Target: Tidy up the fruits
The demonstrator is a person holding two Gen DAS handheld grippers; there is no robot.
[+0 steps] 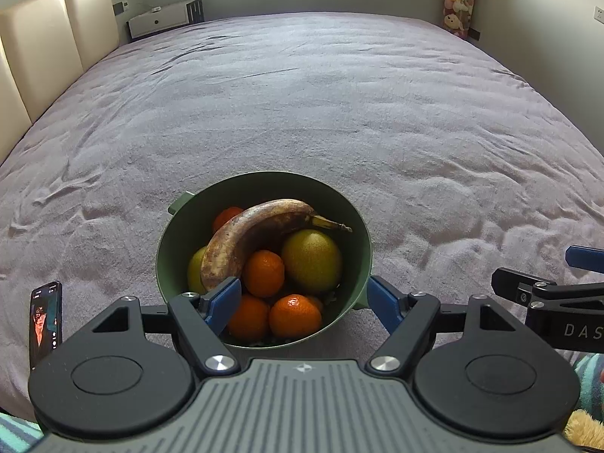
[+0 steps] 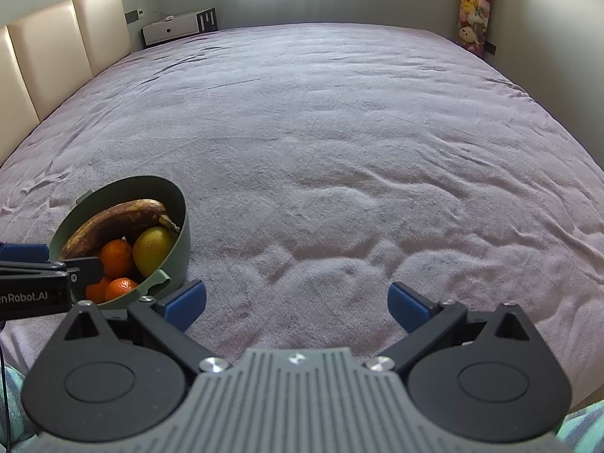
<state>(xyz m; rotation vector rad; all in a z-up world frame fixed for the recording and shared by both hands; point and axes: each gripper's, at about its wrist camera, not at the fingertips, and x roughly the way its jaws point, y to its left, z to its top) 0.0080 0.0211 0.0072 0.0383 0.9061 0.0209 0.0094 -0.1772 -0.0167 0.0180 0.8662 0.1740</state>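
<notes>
A green bowl (image 1: 188, 226) stands on the bed near its front edge. It holds a browned banana (image 1: 249, 234), a yellow-green fruit (image 1: 311, 260), another one half hidden at the left, and several oranges (image 1: 264, 273). My left gripper (image 1: 304, 302) is open, its blue fingers on either side of the bowl's near rim. My right gripper (image 2: 298, 302) is open and empty over the bedspread, to the right of the bowl (image 2: 177, 234). It also shows in the left wrist view (image 1: 547, 275).
A wide purple bedspread (image 1: 321, 113) covers the bed. A phone (image 1: 46, 324) lies at the front left. A cream headboard (image 1: 45, 45) stands at the left, a white nightstand (image 1: 162, 19) behind it. A column of plush toys (image 1: 458, 0) stands at the far right.
</notes>
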